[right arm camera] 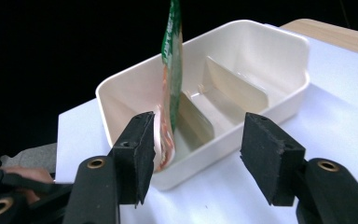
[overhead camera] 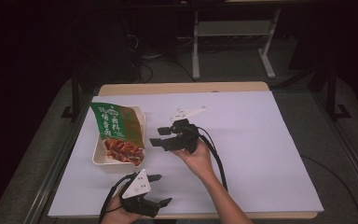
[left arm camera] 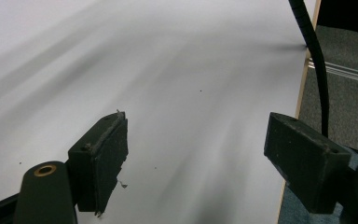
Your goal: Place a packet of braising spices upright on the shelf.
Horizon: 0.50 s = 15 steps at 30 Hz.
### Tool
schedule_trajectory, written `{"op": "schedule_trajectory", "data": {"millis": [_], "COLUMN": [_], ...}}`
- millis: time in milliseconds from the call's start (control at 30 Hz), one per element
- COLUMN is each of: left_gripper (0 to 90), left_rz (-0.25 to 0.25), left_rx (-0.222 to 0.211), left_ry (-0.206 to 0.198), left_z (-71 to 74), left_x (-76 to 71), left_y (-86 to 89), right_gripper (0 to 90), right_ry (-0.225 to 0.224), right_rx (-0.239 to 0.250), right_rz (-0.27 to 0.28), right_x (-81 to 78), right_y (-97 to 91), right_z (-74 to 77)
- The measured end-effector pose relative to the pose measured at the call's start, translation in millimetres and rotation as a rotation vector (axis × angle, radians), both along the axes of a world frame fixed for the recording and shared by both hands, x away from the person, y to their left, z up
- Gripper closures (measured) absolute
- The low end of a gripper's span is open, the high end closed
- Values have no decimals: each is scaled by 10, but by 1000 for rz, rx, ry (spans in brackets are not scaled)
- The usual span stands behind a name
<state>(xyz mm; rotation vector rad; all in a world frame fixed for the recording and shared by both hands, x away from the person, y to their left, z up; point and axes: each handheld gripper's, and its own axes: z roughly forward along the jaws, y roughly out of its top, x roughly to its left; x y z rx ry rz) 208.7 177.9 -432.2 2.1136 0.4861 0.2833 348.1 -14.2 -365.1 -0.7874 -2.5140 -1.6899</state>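
1. Holding our right gripper (overhead camera: 161, 136) just beside the cream tray (overhead camera: 99, 158), we keep its jaws spread, with nothing pinched between them.
2. We see the tray lying near the left edge of the white table surface (overhead camera: 261, 140), well back from the near edge.
3. We see a green food pouch (overhead camera: 117, 133) lying across the tray; in the right gripper view the pouch (right arm camera: 170, 70) stands on its edge in the tray (right arm camera: 270, 51), its lower end resting over the near rim.
4. We count inner dividers in the tray, splitting it into compartments; which compartment the pouch sits in we cannot tell.
5. We hold our left gripper (overhead camera: 161, 190) at the near edge of the surface, toward the left corner, well apart from the tray.
6. We see its jaws (left arm camera: 191, 154) spread wide too, over bare white surface, gripping nothing.
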Motion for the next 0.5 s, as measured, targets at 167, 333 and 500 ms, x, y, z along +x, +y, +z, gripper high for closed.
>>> {"op": "schedule_trajectory", "data": {"millis": [167, 333, 500], "left_gripper": [210, 209, 207], "left_rz": [-3, 0, -3], "left_rx": [6, 3, 0], "left_ry": [-5, 3, -2], "left_z": [0, 3, 12], "left_x": [3, -3, 5], "left_y": [-3, 3, 18], "right_gripper": [420, 400, 371], "right_ry": [1, 1, 12], "right_rx": [-5, -27, -56], "right_rz": [-15, -25, -41], "right_x": [-38, -102, -183], "right_y": [-144, -277, -431], "right_z": [-16, -62, -129]}}
